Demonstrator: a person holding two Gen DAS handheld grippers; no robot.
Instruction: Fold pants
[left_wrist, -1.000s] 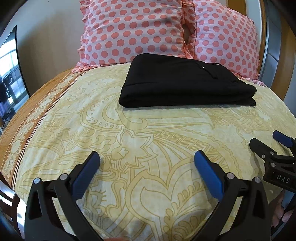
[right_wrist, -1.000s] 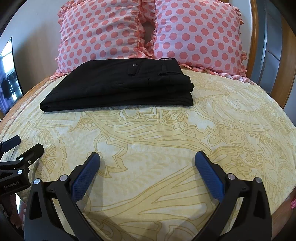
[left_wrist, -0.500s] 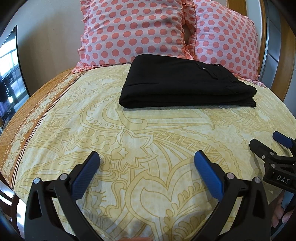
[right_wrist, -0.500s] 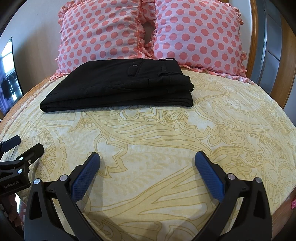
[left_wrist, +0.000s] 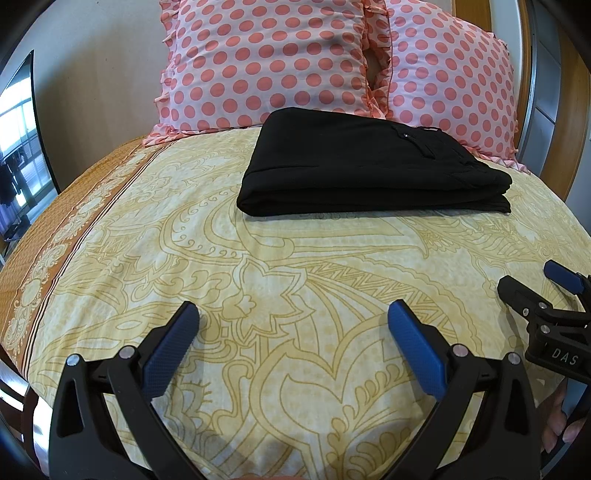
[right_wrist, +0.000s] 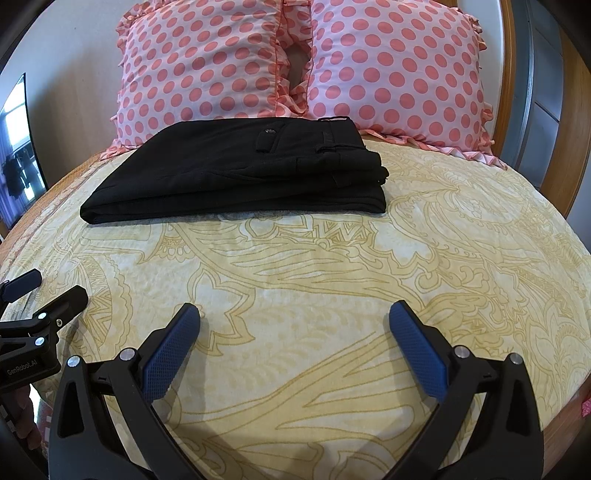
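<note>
Black pants (left_wrist: 369, 166) lie folded in a flat rectangular stack on the yellow patterned bedspread (left_wrist: 277, 266), in front of the pillows; they also show in the right wrist view (right_wrist: 240, 173) with a button pocket on top. My left gripper (left_wrist: 293, 332) is open and empty, low over the bedspread, well short of the pants. My right gripper (right_wrist: 295, 332) is open and empty, likewise short of the pants. Each gripper shows at the edge of the other's view: the right one (left_wrist: 532, 280) and the left one (right_wrist: 48, 288).
Two pink polka-dot pillows (right_wrist: 207, 62) (right_wrist: 399, 70) lean against the wall behind the pants. A wooden headboard and door frame (right_wrist: 569, 147) stand at the right. A dark screen (left_wrist: 22, 147) is at the left. The bed's orange border (left_wrist: 74, 214) runs along the left edge.
Both grippers have held almost still. The pants have not moved.
</note>
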